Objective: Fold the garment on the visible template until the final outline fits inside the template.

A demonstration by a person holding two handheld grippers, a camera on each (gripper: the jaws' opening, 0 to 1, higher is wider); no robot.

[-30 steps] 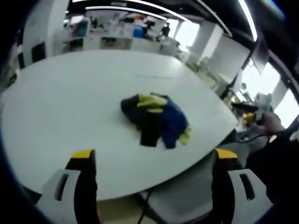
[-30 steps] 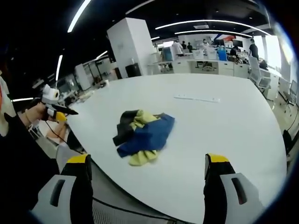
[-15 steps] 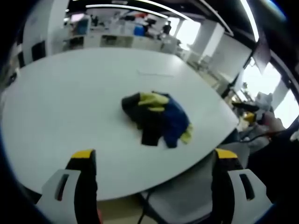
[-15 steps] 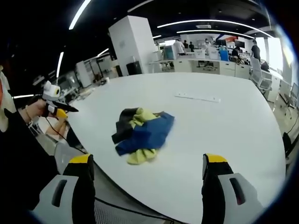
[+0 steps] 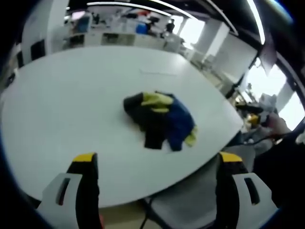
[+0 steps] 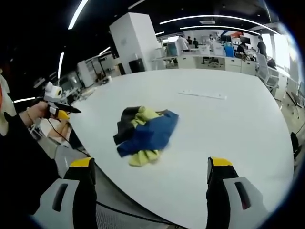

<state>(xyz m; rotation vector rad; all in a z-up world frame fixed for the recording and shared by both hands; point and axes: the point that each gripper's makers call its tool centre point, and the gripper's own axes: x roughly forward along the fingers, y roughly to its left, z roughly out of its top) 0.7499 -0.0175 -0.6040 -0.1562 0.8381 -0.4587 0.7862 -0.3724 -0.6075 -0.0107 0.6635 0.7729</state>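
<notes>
A: How do your fingers stand?

B: Both pairs are spread wide and grip nothing. Your left gripper (image 5: 155, 164) has its yellow-tipped fingers (image 5: 85, 158) far apart near the table's near edge, and your right gripper (image 6: 150, 164) is set the same way, one finger (image 6: 219, 164) rising at each side of its view. The left gripper also shows at the left of the right gripper view (image 6: 59, 107), held in your hand (image 6: 31, 117) off the table's side.

A: And the garment?

B: The garment (image 5: 159, 119) lies crumpled in a heap on the white table (image 5: 62, 109), apart from both grippers, closer to the near edge than to the far one. You can see black, blue and yellow-green cloth bunched together; in the right gripper view (image 6: 143, 133) the blue part lies on top, with yellow-green sticking out at the near end.

A: Anything else near it?

B: A thin pale strip (image 6: 202, 95) lies flat on the table beyond the garment, well apart from it. Behind the table is an open office with a white pillar (image 6: 136, 45) and ceiling light strips.
</notes>
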